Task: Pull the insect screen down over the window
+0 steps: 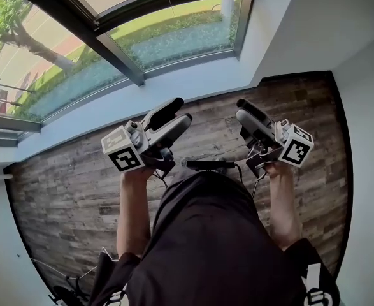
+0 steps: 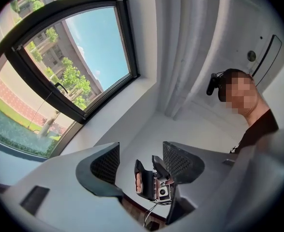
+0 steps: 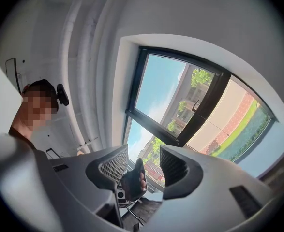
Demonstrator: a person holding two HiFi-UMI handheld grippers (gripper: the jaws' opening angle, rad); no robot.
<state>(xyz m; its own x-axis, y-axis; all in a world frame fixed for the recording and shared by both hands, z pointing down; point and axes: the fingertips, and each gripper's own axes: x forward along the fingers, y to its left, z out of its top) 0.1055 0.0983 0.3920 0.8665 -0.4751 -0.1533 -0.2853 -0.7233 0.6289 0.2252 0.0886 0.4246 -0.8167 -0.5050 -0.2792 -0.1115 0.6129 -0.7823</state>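
Ahead, the dark-framed window (image 1: 174, 40) gives a clear, sunlit view.

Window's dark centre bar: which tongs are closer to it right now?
Left, judging by the head view. The left tongs sit just below and right of the centre bar's foot; the right tongs sit further right, below the window's right-hand corner.
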